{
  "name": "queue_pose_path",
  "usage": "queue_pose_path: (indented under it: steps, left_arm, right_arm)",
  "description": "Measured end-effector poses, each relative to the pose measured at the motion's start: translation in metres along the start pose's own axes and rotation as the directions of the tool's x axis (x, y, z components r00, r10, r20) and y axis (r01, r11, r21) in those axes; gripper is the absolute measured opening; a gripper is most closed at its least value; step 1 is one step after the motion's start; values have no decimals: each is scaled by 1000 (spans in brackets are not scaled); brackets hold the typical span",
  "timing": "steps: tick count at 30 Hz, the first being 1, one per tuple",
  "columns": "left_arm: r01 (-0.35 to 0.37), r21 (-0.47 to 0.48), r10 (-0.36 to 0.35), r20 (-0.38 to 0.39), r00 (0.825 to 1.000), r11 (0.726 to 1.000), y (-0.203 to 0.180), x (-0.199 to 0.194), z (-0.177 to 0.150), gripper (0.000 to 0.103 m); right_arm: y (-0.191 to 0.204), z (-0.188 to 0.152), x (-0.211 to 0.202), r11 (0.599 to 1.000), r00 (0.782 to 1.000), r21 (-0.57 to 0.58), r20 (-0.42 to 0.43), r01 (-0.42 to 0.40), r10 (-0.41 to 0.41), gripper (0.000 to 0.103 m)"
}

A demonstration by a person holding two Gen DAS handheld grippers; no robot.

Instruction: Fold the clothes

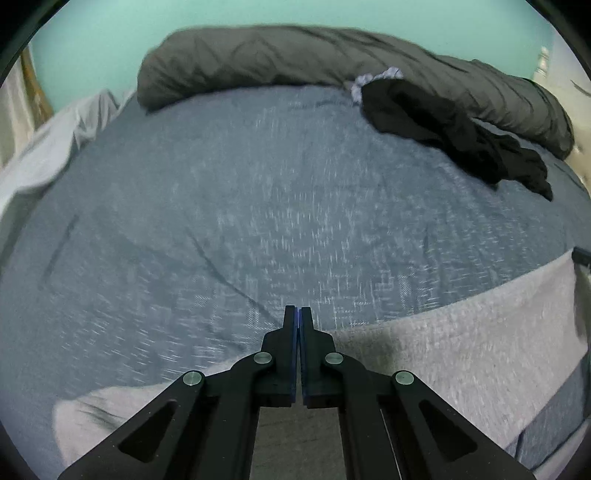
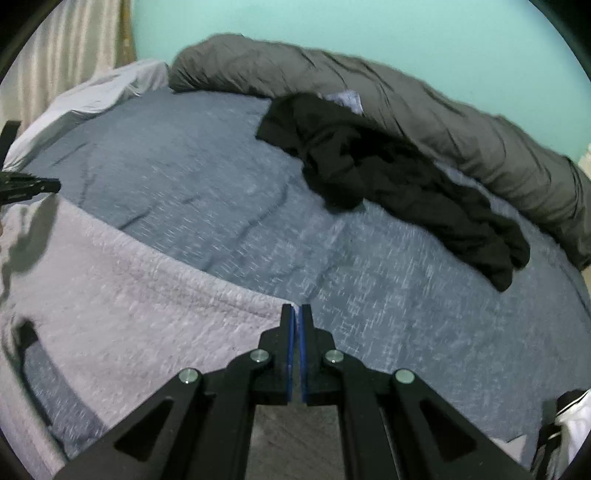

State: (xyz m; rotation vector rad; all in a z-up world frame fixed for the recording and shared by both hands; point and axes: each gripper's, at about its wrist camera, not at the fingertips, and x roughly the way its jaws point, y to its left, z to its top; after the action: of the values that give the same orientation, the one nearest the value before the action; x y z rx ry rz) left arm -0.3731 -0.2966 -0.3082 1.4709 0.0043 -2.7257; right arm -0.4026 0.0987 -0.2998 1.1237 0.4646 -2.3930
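A bed with a blue-grey heathered cover (image 1: 240,206) fills both views under a mint-green wall (image 2: 369,26), a rolled dark grey duvet (image 1: 295,55) along its far side. Only the right wrist view shows the pale curtain (image 2: 74,44) and the left gripper's tip (image 2: 44,186). The light grey garment (image 2: 129,288) stretches taut along the near edge, its top edge pinched in the closed left gripper (image 1: 297,314) and closed right gripper (image 2: 296,312); black clothes (image 2: 388,177) lie crumpled by the duvet.

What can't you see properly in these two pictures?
- Left wrist view: the grey cloth runs under the left gripper; whether the closed jaws pinch it is hidden.
- Right wrist view: same at the right gripper.
- Both views: motion blur smears the blue bedspread.
- Black clothes: crumpled, type unclear.
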Motion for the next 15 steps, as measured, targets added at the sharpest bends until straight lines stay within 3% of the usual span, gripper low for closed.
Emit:
queue_pose_path:
  steps: [5,9,11,12,14,15]
  left_arm:
    - [0,-28,0,-17,1000,1000,5,21,-2,1]
    - [29,-86,-30,-4,1000,996,20,10,5,2]
    - [28,-98,-29,-4,1000,995,34,-5,6,2]
    - [19,-104,-19,-3,1000,994,42,-12,7,6]
    - [-17,-116,17,-2,1000,993,64,-30,2,26]
    - [-34,-122,33,-5,999,992,73,-36,-1,45]
  right_arm:
    - [2,-11,36,999,998,32,-55,20,-18,2]
    - [4,-16,50,998,997,56,-79,-9,13,3]
    - [6,-18,41,999,999,49,-45,0,2,5]
    - [6,-19,35,998,1000,57,-26,-2,4,5]
    - [2,-22,19,995,1000,99,9,-8,7,7]
    - [0,-23,12,993,1000,118,26,-12,9,7]
